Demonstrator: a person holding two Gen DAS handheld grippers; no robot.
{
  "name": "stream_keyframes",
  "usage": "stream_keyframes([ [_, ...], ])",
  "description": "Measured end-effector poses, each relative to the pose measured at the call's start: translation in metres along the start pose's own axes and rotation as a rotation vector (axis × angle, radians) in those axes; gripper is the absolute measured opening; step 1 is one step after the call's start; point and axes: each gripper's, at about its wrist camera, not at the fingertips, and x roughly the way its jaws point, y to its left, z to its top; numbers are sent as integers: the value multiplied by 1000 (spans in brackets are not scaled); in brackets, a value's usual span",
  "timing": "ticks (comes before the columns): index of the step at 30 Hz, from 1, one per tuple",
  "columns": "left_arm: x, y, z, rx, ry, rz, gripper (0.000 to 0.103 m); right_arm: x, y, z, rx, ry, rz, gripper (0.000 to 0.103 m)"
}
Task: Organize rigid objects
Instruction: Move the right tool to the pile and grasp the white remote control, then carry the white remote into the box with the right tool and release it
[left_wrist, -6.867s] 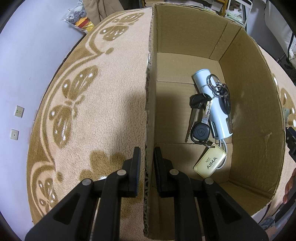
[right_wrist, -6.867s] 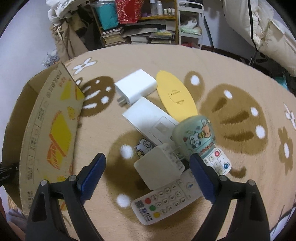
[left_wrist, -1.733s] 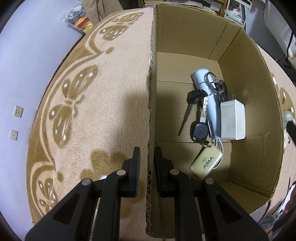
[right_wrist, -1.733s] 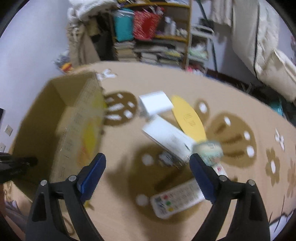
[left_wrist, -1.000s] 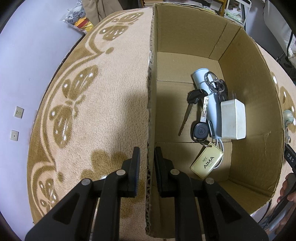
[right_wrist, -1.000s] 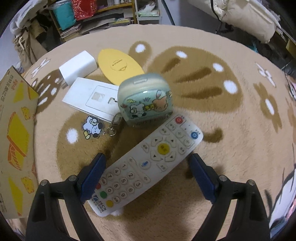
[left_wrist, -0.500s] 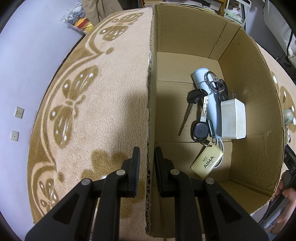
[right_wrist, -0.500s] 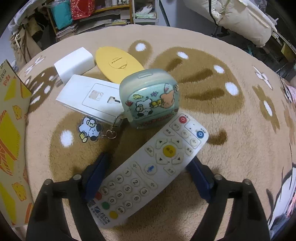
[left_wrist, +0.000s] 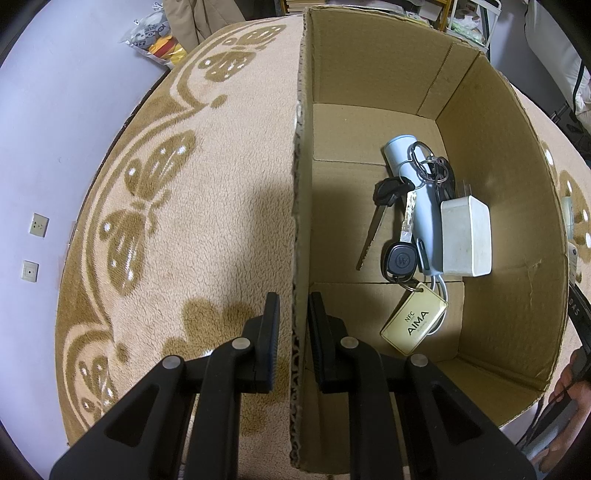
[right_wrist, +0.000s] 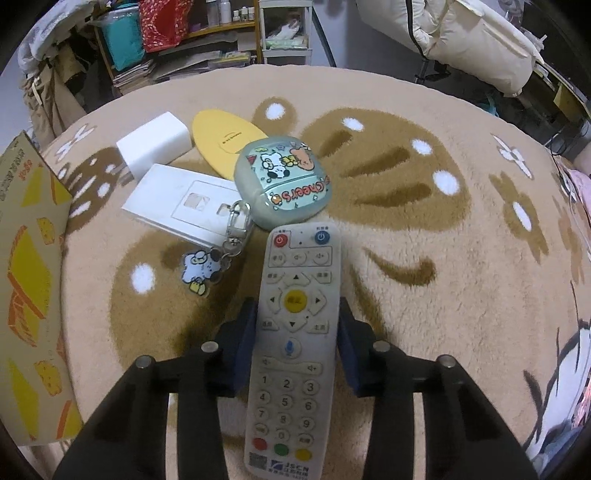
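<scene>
On the tan patterned rug (right_wrist: 461, 295), your right gripper (right_wrist: 297, 325) has just closed its blue pads onto the white remote (right_wrist: 295, 332), which is ready to carry to the cardboard box (left_wrist: 517, 221), whose wall your left gripper (left_wrist: 293, 314) still pinches.

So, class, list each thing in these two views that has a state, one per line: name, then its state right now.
Cardboard box: open-topped, upright, near wall between the left gripper's fingers.
Left gripper: shut on the box wall.
Right gripper: shut on the remote.
Remote: face up, held by its sides.
Keys: lying in the box.
White charger: lying in the box.
Cartoon case: closed, on the rug.
</scene>
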Motion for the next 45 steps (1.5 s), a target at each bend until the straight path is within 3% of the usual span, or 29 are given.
stream_keyframes([
  [6, 0, 0, 0, 0, 0, -1, 16, -16, 1, 3, 3, -48, 17, 43],
  [18, -1, 0, 0, 0, 0, -1, 16, -49, 18, 5, -12, -106, 178, 42],
  [31, -1, 0, 1, 0, 1, 0, 16, -66, 31, 6, -50, -144, 235, 41],
  [34, -1, 0, 0, -1, 0, -1, 16, -76, 36, 9, -62, -168, 246, 37],
  [36, 0, 0, 0, -1, 0, -1, 16, -82, 40, 12, -73, -189, 262, 20],
  [45, 0, -1, 0, 4, -2, 4, 16, -90, 52, 15, -106, -219, 302, 18],
])
